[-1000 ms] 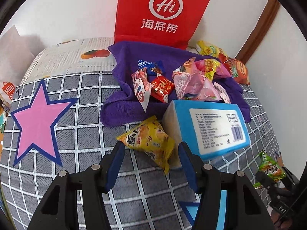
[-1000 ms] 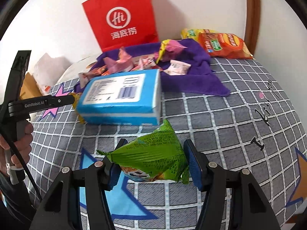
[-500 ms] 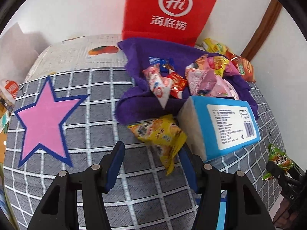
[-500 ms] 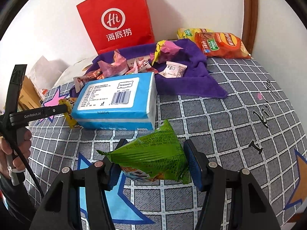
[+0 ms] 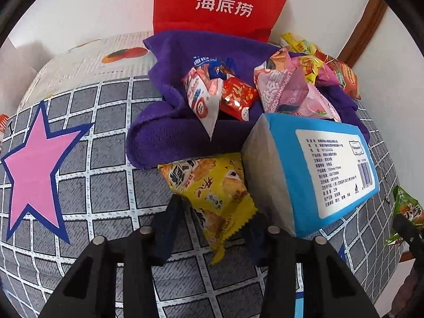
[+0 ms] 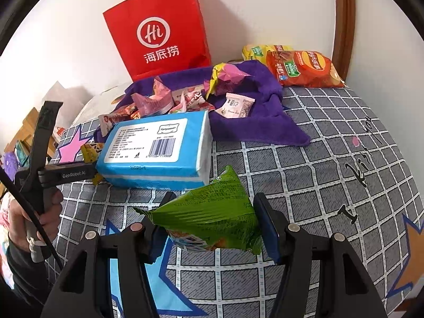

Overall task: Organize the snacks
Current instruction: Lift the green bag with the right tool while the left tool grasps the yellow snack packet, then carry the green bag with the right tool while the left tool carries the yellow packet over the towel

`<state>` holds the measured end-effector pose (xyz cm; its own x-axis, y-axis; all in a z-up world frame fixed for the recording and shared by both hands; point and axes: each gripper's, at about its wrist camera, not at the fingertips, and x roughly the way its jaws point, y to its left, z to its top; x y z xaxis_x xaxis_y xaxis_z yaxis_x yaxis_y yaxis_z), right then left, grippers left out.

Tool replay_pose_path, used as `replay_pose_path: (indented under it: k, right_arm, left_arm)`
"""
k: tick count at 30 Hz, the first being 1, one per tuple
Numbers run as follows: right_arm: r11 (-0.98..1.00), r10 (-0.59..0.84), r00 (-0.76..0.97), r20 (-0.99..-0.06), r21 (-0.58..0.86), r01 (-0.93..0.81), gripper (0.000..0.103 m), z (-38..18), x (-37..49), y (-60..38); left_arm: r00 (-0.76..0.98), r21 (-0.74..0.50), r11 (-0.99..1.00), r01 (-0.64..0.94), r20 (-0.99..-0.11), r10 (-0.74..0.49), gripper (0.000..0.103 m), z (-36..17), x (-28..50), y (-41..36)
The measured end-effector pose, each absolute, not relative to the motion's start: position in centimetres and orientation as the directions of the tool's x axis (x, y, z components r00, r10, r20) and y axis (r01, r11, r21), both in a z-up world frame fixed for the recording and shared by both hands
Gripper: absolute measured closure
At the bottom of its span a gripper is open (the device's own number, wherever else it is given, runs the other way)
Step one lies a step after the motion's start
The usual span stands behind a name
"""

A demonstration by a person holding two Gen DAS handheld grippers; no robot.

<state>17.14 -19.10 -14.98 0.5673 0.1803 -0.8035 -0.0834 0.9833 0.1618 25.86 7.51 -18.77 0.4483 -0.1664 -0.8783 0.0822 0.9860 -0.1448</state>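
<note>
My left gripper is open around the near end of a yellow snack packet that lies on the checked cloth beside a blue tissue pack. My right gripper is shut on a green snack packet, held just above the cloth in front of the tissue pack. Several small snack packets lie on a purple towel behind. The green packet also shows at the right edge of the left wrist view.
A red paper bag stands against the wall behind the purple towel. Orange and yellow chip bags lie at the back right. The left hand-held gripper body is at the left of the right wrist view.
My left gripper has moved forward so its open fingers now flank the yellow packet. The right gripper keeps hold of the green packet and has shifted slightly.
</note>
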Motion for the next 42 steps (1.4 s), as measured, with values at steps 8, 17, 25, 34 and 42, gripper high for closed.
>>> replay_pose_path:
  k: [8,17,25,34,42]
  right_arm:
    - [0.984,0.176,0.583,-0.793,0.154,-0.087,0.044,-14.1,17.3,-19.1]
    - [0.984,0.179,0.624,-0.761,0.150,-0.099,0.044,-10.9,18.1,-18.5]
    - [0.970,0.243,0.664,-0.707,0.181,-0.163,0.044,-7.1,20.4,-17.2]
    - [0.959,0.283,0.668,-0.688,0.189,-0.212,0.044,-4.2,24.5,-15.5]
    - [0.960,0.275,0.641,-0.717,0.165,-0.228,0.044,-4.6,28.9,-13.5]
  left_arm:
    - [0.473,-0.168,0.983,0.079,-0.862,-0.185,0.075,-17.4,25.1,8.6]
    - [0.520,-0.201,0.977,0.077,-0.828,-0.211,0.075,-13.7,22.8,9.7]
    - [0.579,-0.191,0.977,0.096,-0.787,-0.211,0.075,-9.1,22.5,9.5]
    - [0.614,-0.176,0.978,0.111,-0.761,-0.207,0.075,-6.0,24.8,8.8]
    - [0.606,-0.182,0.977,0.112,-0.766,-0.213,0.075,-6.1,28.9,8.1]
